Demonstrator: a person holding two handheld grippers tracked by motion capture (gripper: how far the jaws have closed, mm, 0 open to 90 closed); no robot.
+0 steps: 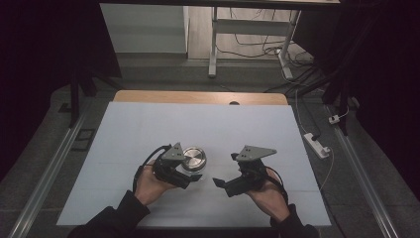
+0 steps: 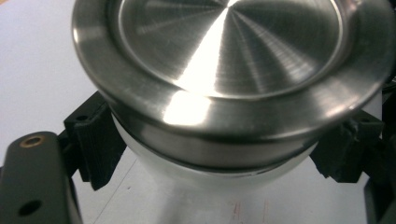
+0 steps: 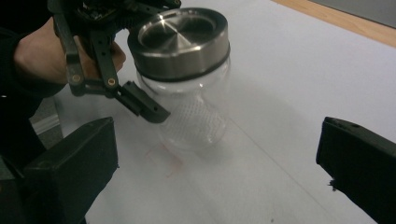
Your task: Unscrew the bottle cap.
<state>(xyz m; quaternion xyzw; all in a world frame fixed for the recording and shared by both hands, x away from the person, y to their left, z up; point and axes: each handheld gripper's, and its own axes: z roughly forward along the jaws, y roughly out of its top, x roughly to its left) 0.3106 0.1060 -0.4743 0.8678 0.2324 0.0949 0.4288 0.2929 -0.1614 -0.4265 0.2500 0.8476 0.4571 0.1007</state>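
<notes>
High view overhead, facing forward-down; left claw camera close behind jar [image 2: 224,93]; right claw camera farther, shares jar.

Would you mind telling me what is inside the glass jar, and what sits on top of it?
A brushed metal lid closes the top of the glass jar. Through the clear textured wall nothing shows inside. The left gripper hides part of the jar's near side.

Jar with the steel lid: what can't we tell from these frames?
- Left gripper contact: in the left gripper view the lid overhangs the jaws; squeezing or just flanking, unclear.
- Jar contents: clear glass, right gripper view too hazy.
- Jar body in the high view: under lid and gripper.
</notes>
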